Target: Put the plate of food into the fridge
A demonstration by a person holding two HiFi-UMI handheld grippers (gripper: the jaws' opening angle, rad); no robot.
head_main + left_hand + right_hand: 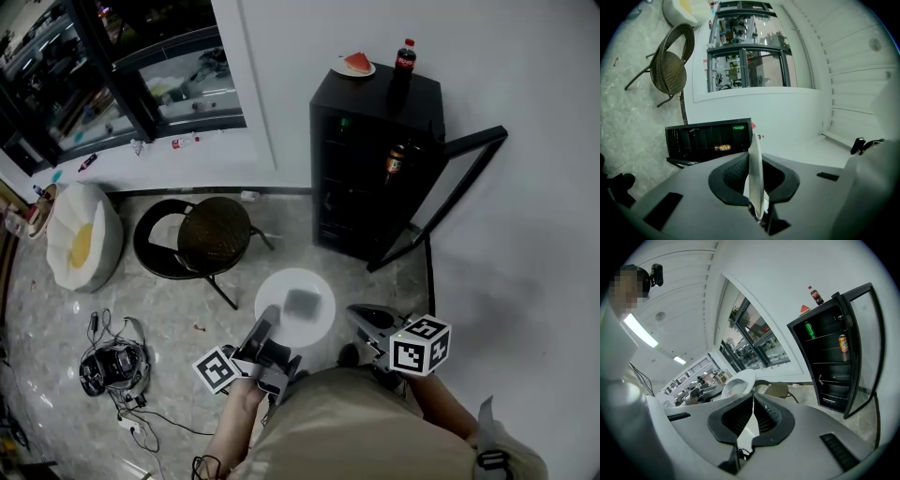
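A white plate point(295, 307) with a grey piece of food point(302, 302) on it hangs over the floor in front of me. My left gripper point(266, 325) is shut on the plate's left rim. In the left gripper view the plate point(755, 173) stands edge-on between the jaws of that gripper point(758, 208). My right gripper point(357, 317) is just off the plate's right edge, its jaws shut with nothing between them point(753, 399). The black fridge point(370, 173) stands ahead against the wall, its glass door point(455, 183) swung open to the right.
On the fridge top are a cola bottle point(404, 58) and a small plate with a watermelon slice point(355, 64). A bottle point(396, 161) and cans point(843, 344) sit on its shelves. A wicker chair point(214, 234) and a beanbag point(82, 239) stand left; cables point(112, 366) lie on the floor.
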